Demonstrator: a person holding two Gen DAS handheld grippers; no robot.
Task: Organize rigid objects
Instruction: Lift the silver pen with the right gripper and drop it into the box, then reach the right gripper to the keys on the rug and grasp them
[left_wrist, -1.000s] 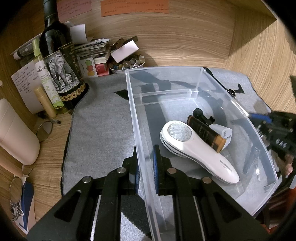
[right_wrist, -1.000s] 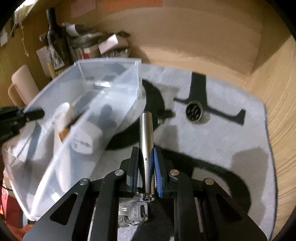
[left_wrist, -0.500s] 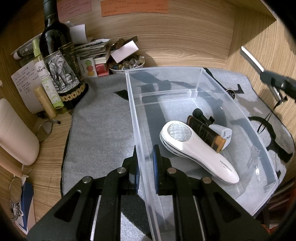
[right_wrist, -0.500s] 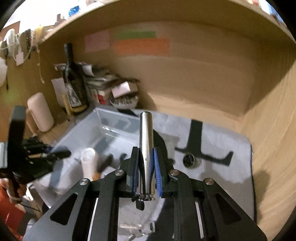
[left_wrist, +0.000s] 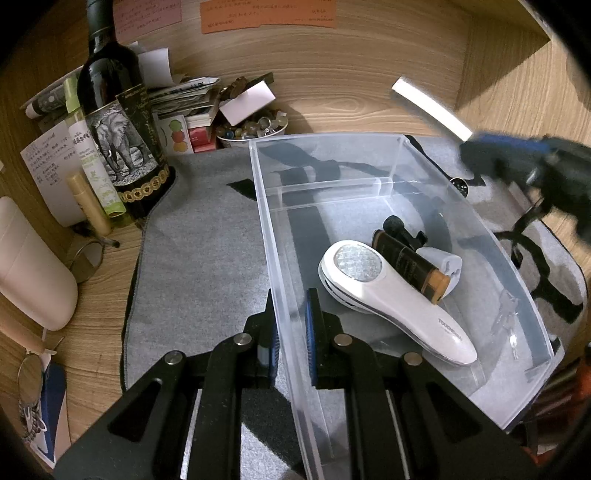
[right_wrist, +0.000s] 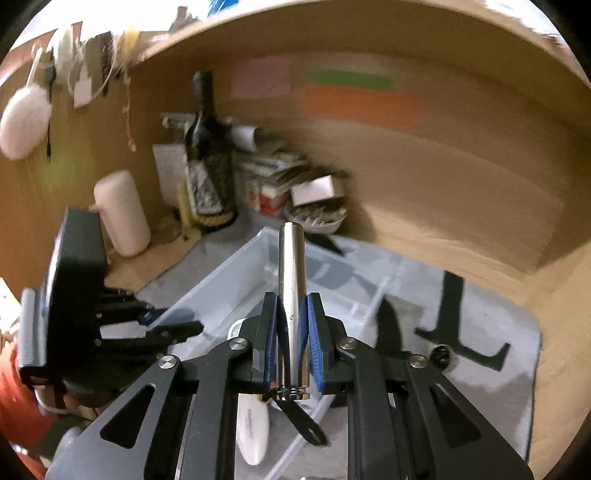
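Note:
A clear plastic bin (left_wrist: 332, 162) stands on the grey mat (left_wrist: 203, 240). My left gripper (left_wrist: 291, 306) is shut on its near left wall. Inside the bin lie a white handheld device (left_wrist: 391, 295), a dark tube with a tan end (left_wrist: 410, 264) and a white plug adapter (left_wrist: 447, 262). My right gripper (right_wrist: 291, 306) is shut on a silver metal cylinder (right_wrist: 291, 266), with a black strap hanging under it. In the left wrist view the right gripper (left_wrist: 476, 147) is blurred, up in the air over the bin's far right side, the cylinder (left_wrist: 432, 107) sticking out of it.
A wine bottle (left_wrist: 118, 122), a green tube, papers and a bowl of beads (left_wrist: 251, 129) crowd the back left corner. A cream cylinder (left_wrist: 26, 266) lies at the left. A round black disc (left_wrist: 460, 184) sits on the mat right of the bin. Wooden walls close the back and right.
My right gripper has lifted the silver cylinder off the mat beside the bin and now holds it higher, over the bin's right side. The left gripper and the bin have stayed still.

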